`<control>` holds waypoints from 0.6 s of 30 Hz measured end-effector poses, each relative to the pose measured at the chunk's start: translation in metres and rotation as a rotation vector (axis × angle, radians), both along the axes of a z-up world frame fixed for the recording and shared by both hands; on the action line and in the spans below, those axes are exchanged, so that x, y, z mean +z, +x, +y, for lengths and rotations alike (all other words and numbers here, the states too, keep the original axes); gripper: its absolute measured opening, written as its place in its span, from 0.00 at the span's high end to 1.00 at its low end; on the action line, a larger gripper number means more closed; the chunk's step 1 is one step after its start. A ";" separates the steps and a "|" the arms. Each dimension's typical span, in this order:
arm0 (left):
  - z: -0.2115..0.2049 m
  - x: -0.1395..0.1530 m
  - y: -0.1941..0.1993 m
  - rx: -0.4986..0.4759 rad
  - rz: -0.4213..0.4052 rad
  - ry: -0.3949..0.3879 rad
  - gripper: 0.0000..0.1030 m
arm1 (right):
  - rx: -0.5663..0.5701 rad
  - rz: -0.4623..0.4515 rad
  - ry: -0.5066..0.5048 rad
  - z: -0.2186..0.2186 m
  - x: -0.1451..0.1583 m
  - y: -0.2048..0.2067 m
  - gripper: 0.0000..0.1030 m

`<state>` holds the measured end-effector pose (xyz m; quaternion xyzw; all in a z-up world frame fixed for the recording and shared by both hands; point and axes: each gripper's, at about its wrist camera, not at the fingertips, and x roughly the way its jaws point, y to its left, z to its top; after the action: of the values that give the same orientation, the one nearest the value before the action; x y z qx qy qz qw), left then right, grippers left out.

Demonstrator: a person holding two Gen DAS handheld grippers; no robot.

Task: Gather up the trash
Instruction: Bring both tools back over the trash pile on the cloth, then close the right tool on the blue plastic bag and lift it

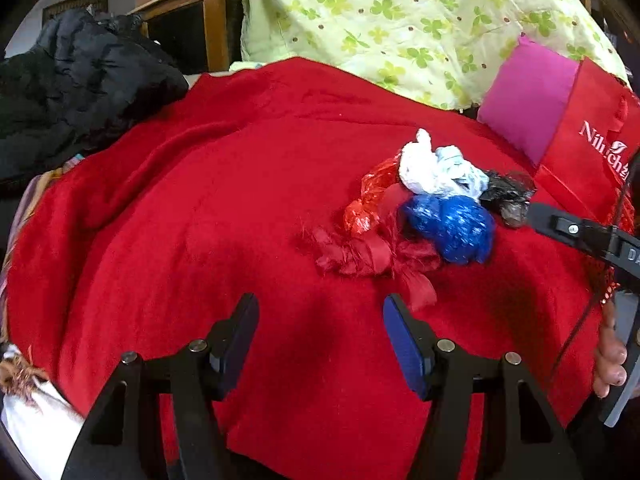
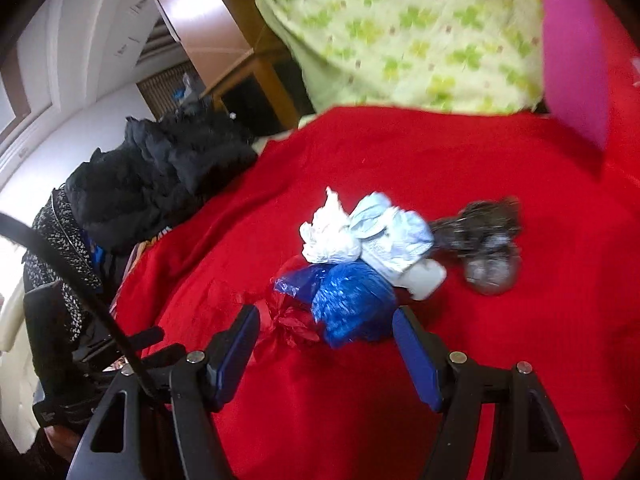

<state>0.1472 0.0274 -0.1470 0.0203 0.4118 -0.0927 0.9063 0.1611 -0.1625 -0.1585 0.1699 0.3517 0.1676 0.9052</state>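
Observation:
A heap of crumpled trash lies on a red blanket [image 1: 200,200]: a blue plastic ball [image 1: 452,226], a white and pale-blue wad [image 1: 436,170], a shiny red wrapper [image 1: 370,200], red crumpled paper [image 1: 360,256] and a dark grey wad [image 1: 508,194]. My left gripper [image 1: 320,320] is open and empty, short of the heap and to its left. My right gripper [image 2: 326,330] is open, its fingers either side of the blue ball [image 2: 352,304] and the red paper [image 2: 288,320]. The white wad [image 2: 360,236] and grey wad [image 2: 486,248] lie beyond. The right gripper's arm shows at the right edge of the left wrist view [image 1: 584,236].
A red bag with white lettering [image 1: 592,140] and pink lining stands at the right. A green clover-print quilt [image 1: 400,20] is piled at the back. A black jacket [image 1: 80,80] lies at the left, also in the right wrist view [image 2: 160,176]. A wooden cabinet [image 1: 192,20] stands behind.

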 end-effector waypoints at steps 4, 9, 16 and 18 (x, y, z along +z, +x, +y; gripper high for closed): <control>-0.002 -0.006 0.019 -0.018 0.023 -0.017 0.36 | 0.013 0.039 -0.062 0.013 -0.018 0.034 0.30; -0.005 -0.013 0.034 -0.060 0.048 -0.058 0.36 | 0.003 0.113 -0.065 0.016 -0.043 0.057 0.40; -0.018 -0.022 0.056 -0.116 0.085 -0.111 0.36 | -0.008 0.130 -0.097 0.005 -0.037 0.043 0.54; -0.022 -0.025 0.061 -0.124 0.099 -0.119 0.37 | -0.017 0.132 -0.079 -0.004 -0.033 0.035 0.55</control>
<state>0.2083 0.0051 -0.1724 -0.0129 0.4478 -0.1737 0.8770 0.1963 -0.1663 -0.1917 0.1480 0.4155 0.1345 0.8874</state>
